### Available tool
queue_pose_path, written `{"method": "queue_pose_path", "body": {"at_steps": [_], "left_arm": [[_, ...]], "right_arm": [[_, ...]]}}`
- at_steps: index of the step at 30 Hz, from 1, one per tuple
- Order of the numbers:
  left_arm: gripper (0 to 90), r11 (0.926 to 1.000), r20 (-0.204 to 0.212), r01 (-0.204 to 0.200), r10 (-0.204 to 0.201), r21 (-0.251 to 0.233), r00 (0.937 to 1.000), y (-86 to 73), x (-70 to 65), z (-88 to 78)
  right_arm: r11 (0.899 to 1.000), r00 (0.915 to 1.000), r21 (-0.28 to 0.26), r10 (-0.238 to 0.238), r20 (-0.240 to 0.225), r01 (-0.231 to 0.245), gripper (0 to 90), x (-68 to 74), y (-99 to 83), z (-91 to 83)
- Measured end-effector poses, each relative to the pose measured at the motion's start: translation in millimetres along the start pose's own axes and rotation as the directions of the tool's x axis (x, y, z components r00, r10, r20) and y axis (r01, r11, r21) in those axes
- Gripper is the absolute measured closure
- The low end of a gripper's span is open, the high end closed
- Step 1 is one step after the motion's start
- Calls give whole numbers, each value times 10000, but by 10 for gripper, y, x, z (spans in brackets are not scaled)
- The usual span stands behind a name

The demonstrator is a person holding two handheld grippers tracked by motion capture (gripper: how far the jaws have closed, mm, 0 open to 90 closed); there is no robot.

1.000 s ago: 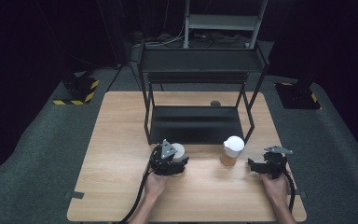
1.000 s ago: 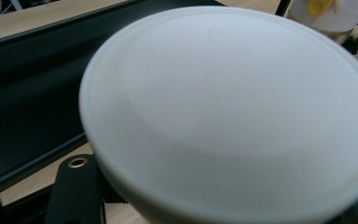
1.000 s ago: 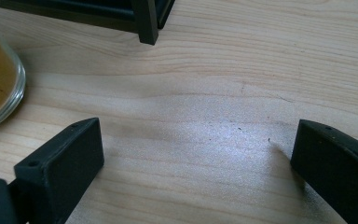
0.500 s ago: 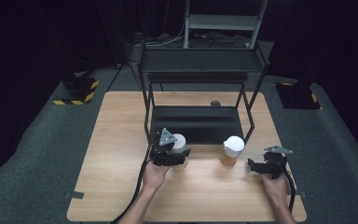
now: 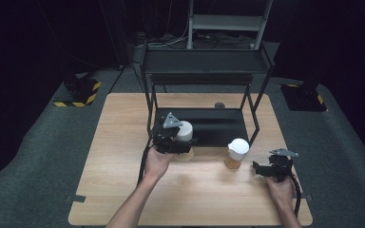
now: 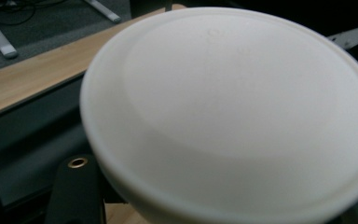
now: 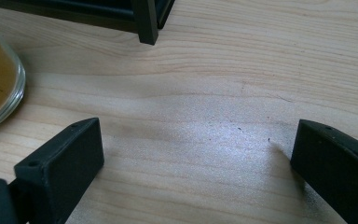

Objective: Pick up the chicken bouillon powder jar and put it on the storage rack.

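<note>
In the high view, left of the frame's centre, the left gripper (image 5: 178,140) has its jaws closed on a white-lidded cup (image 5: 185,131), which it holds above the wooden surface (image 5: 123,156) right at the front edge of the black rack's (image 5: 204,71) lower shelf; a pale shadow lies on the wood just beneath the cup. In the left gripper view the cup's white lid (image 6: 233,112) sits very close to the camera, blurred, with one black jaw showing at the lower left beside it. At the lower right of the high view, the right gripper (image 5: 266,168) rests low over the surface, near a second white-lidded cup (image 5: 236,153) of amber liquid but apart from it. In the right gripper view its jaws stand wide apart with bare wood between them, holding nothing; that cup's glassy base (image 7: 0,84) shows at the left edge, and a black rack leg stands at the upper middle.
</note>
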State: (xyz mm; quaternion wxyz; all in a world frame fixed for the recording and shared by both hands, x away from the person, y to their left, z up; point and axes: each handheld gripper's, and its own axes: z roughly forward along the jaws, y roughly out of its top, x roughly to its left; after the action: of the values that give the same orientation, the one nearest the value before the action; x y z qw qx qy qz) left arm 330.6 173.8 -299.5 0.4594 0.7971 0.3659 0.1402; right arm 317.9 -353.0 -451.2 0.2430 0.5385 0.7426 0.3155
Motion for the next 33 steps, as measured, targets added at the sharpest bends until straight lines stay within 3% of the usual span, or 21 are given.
{"method": "queue_pose_path", "body": {"at_steps": [16, 21, 33], "left_arm": [[352, 9988, 23, -492, 492, -38, 9988, 903, 89, -360], [352, 9981, -51, -609, 609, 25, 9981, 1109, 108, -424], [352, 9986, -223, -494, 489, -214, 9986, 1643, 217, -580]], "right_arm": [[10000, 10000, 2, 6, -1, -6, 19, 0, 0, 0], [10000, 10000, -3, -3, -1, 3, 20, 1, -1, -1], [10000, 10000, -3, 26, 3, -26, 20, 4, -1, -1]]}}
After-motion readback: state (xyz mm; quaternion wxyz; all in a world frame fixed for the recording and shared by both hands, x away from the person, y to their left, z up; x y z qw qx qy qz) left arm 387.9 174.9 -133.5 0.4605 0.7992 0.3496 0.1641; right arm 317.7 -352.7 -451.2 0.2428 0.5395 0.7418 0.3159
